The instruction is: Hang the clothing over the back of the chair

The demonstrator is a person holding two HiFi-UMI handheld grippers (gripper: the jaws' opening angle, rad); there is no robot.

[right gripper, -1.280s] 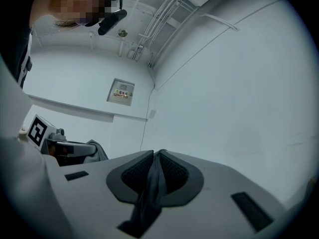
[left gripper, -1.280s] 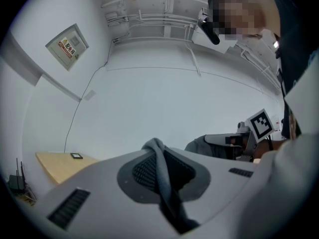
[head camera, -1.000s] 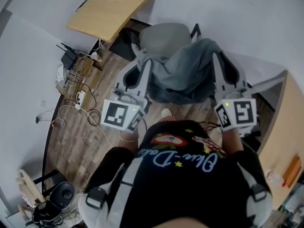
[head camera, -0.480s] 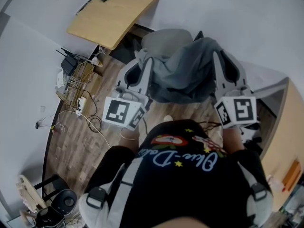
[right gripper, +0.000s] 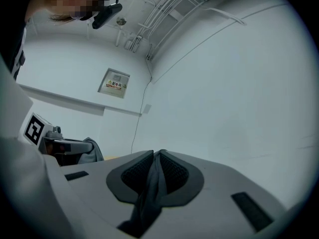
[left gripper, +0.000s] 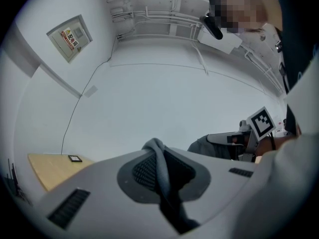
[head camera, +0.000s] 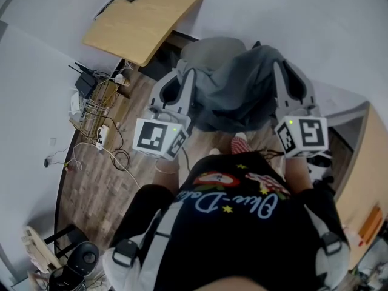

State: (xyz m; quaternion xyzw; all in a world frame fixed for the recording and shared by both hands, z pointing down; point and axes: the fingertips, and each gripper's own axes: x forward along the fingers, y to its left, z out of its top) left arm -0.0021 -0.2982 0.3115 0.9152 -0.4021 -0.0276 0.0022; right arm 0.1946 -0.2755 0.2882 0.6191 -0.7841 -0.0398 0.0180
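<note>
Jaws of left gripper point(left gripper: 157, 156) and right gripper point(right gripper: 155, 166) each clenched on grey clothing point(head camera: 233, 96), garment hung spread between them at 12 o'clock, overlapped the chair point(head camera: 209, 50), wooden bench point(head camera: 142, 20) at 10 o'clock

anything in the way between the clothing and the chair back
Nothing visible does. The clothing hangs between the left gripper and right gripper, both shut on it, and the chair back shows just beyond it, with no object between.
</note>
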